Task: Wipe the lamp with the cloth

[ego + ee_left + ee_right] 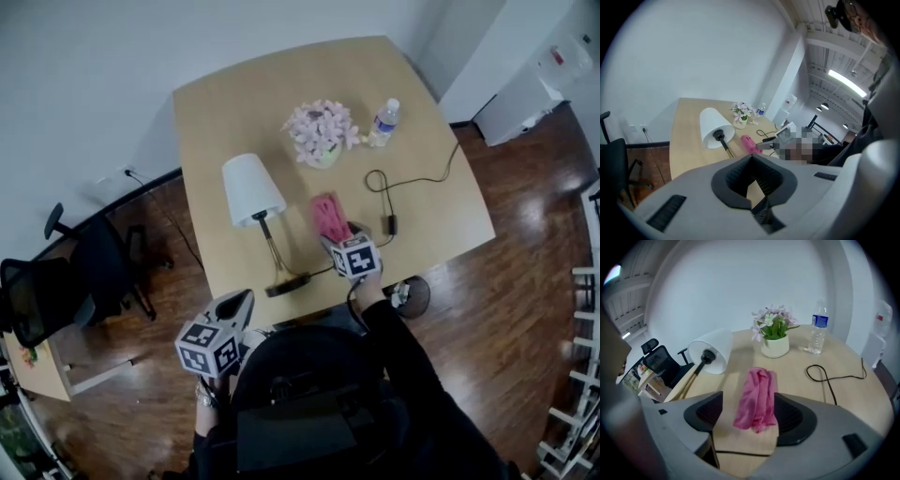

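The right gripper was spread wide either side of the cloth, which was laid by the near edge of the table, the lamp was stood just left of it, and the left gripper was pressed shut, empty, off the near left corner.

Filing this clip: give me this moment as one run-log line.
right gripper: jaws open either side of cloth lying on table | left gripper: jaws shut, empty | lamp: upright, untouched
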### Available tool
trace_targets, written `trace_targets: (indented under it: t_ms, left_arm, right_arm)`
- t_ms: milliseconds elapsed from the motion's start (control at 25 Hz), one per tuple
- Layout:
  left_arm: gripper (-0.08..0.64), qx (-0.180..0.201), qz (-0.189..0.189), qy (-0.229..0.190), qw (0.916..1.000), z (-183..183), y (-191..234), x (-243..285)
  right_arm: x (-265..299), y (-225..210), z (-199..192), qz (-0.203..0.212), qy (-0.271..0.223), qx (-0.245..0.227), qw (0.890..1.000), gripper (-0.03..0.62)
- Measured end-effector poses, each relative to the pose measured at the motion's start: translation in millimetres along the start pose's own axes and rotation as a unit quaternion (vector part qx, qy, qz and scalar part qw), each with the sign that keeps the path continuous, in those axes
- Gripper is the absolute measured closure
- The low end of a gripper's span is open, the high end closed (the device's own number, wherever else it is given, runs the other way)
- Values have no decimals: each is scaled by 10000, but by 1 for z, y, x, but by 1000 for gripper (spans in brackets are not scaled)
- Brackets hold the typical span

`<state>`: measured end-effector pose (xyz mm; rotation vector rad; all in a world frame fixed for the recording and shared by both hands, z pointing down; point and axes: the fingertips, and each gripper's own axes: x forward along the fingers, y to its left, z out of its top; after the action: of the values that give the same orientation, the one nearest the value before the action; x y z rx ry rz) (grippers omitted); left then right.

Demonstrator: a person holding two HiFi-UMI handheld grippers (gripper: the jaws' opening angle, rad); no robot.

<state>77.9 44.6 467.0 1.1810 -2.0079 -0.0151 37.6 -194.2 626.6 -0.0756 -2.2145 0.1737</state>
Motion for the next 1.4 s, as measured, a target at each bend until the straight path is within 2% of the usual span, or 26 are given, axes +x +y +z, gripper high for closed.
trace_targets:
  t_ms: [120,360,560,720,960,1160,1280,1400]
  left_arm:
    - [555,-159,321,141,9993,0,5,-1]
    - [555,-545,854,178,9947,0,16,5]
    - [555,-721,1067,327,9911,-7,17,7]
    - [555,-888,1251,239,9879,-11,24,2]
    - [555,-946,1211,146,9880,-14,22,-4]
    - [555,-835,1034,57,9911,-18,25,-9]
    - [555,-697,911,-29,9934,-18,31,-17]
    - [555,-567,782,-174,9952,-16,38,-25]
  right_arm:
    - [34,-15,10,20,33,83,10000,224]
    - [79,-19,13,179,325,113,9992,221]
    - [91,-26,13,-172,385,-208,9989,223]
    - [88,-32,15,-315,316,-256,9987,272]
    - [89,-36,17,-285,230,-200,9991,351]
    - [91,-45,14,-156,295,88,9994,447]
    - [74,-34,21,78,264,248,9993,463]
    - [36,-4,40,375,-62,219,9990,466]
